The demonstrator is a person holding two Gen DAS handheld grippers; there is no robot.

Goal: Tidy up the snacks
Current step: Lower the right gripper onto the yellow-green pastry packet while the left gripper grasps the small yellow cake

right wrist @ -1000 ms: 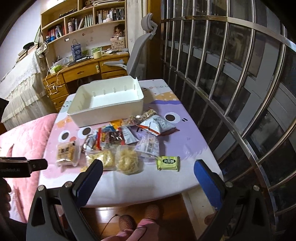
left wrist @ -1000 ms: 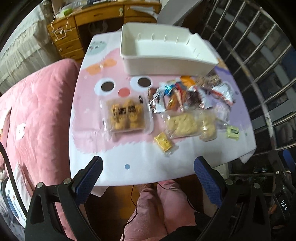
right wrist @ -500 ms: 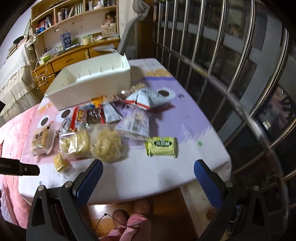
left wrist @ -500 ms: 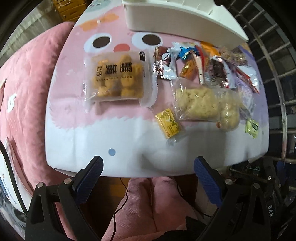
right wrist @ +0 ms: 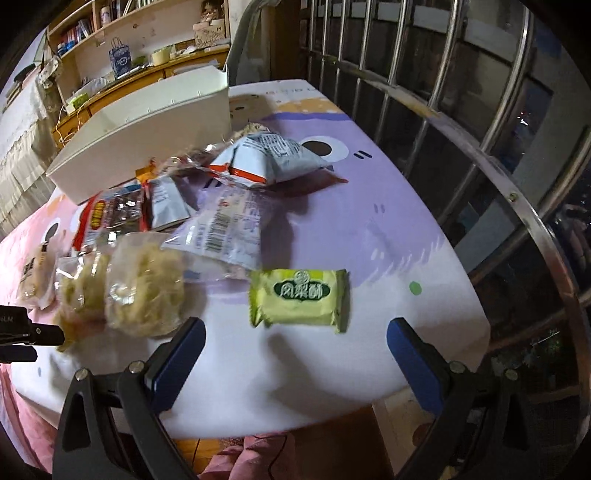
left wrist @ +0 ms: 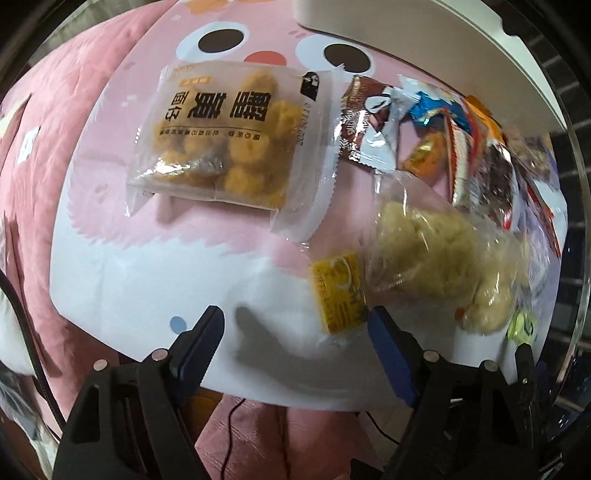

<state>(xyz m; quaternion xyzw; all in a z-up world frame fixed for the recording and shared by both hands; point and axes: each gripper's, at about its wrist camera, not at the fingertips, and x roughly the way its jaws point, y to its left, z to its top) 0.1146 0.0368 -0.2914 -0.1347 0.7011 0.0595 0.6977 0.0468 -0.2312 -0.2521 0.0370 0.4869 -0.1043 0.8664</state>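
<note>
Snack packets lie loose on a cartoon-print table (left wrist: 155, 280). My left gripper (left wrist: 295, 328) is open, low over the near edge, just in front of a small yellow packet (left wrist: 338, 291). A clear bag of golden puffs (left wrist: 229, 140) lies beyond it, and pale crisp bags (left wrist: 428, 254) to the right. My right gripper (right wrist: 295, 339) is open, just short of a green pastry packet (right wrist: 299, 297). A white bin (right wrist: 147, 129) stands at the back, its edge also in the left wrist view (left wrist: 424, 33).
More packets (right wrist: 258, 158) are piled in front of the bin. A metal window grille (right wrist: 480, 122) runs along the table's right side. A pink quilt (left wrist: 55, 110) lies to the left. A wooden desk and shelves (right wrist: 122, 55) stand behind. The left gripper's body (right wrist: 22, 332) shows at the left.
Both grippers have dropped and moved forward toward the table. The left now sits close to the yellow packet, the right close to the green packet. Jaws stay open; nothing was picked up.
</note>
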